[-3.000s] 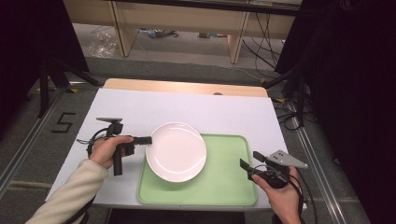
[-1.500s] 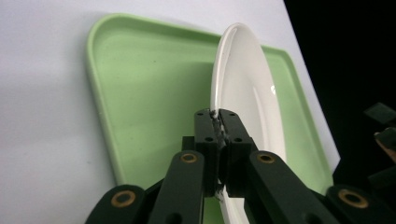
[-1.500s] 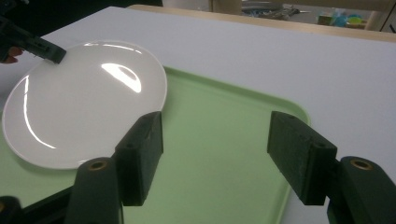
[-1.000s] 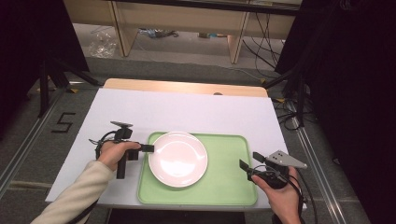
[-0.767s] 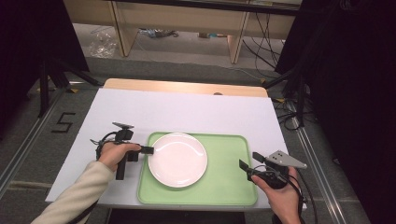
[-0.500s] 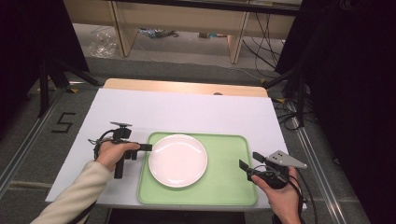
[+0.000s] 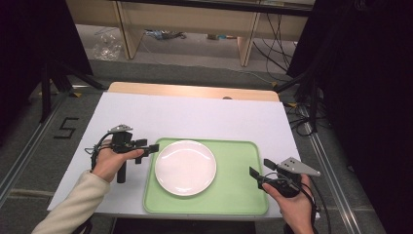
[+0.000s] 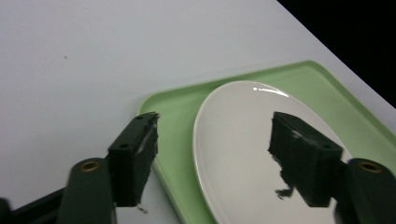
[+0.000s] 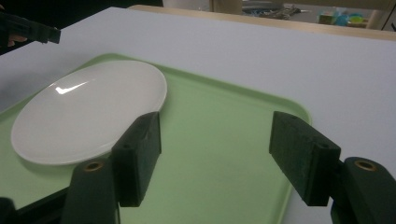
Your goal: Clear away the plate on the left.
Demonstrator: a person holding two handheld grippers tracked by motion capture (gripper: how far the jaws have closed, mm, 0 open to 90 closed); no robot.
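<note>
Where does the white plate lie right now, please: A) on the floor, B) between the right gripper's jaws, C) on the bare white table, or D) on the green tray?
D: the plate rests flat on the tray, with green rim showing around it.

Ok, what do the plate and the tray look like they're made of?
The white plate looks like glazed ceramic, possibly melamine: it is glossy, with a sharp light glint near its rim. The green tray looks like moulded plastic: even pale colour, satin finish, rounded corners and a raised lip.
</note>
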